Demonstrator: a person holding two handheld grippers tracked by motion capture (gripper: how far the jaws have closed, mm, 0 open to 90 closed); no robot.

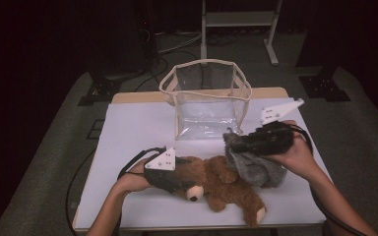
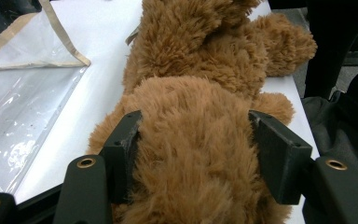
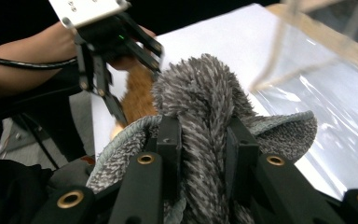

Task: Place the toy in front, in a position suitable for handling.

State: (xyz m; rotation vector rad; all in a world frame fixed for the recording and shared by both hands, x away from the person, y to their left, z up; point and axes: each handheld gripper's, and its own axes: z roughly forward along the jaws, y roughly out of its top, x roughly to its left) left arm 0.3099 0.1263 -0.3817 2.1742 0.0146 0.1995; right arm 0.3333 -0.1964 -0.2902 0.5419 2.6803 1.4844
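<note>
High view, right gripper (image 1: 238, 140) clamping grey cloth (image 1: 256, 164), left gripper (image 1: 177, 184) squeezing teddy bear (image 1: 226, 187)

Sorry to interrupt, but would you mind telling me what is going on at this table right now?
A person is working with a handheld gripper in each hand. The left gripper is clamped on the head of a brown teddy bear lying on the white table. The right gripper pinches a fold of a grey knitted garment and holds it raised above the bear. A clear open bag stands upright behind them.
</note>
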